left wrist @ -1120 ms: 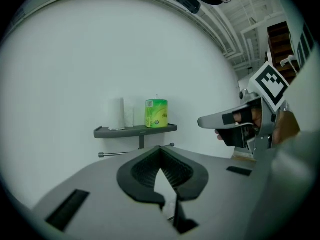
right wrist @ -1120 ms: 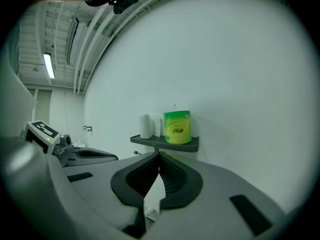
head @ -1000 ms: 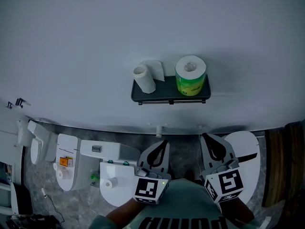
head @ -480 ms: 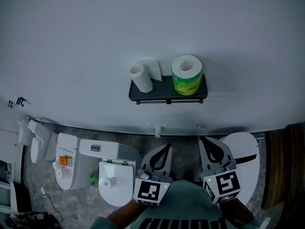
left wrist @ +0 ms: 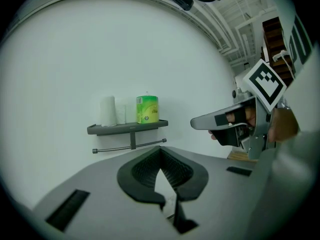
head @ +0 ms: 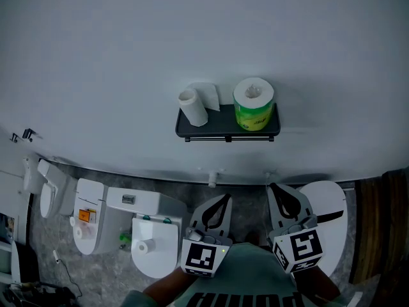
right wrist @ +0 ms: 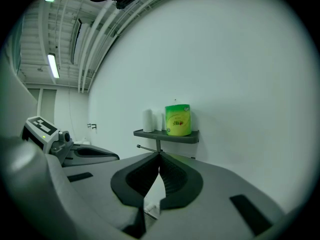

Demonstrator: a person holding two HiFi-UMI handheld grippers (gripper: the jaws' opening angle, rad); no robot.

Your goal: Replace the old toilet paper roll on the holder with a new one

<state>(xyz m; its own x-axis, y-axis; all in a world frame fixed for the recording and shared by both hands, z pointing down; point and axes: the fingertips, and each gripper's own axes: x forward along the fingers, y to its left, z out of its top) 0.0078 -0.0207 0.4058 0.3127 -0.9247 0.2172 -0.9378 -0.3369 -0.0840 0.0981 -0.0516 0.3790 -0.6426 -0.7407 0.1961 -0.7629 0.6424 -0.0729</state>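
Roll (head: pixel 254 107) upright on shelf (head: pixel 211 132), axis vertical

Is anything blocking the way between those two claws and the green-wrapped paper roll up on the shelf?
Nothing visible does. The left claw and right claw, both shut and empty, face the green-wrapped roll across open space. The thin white roll stands beside it on the shelf, apart, not in front.
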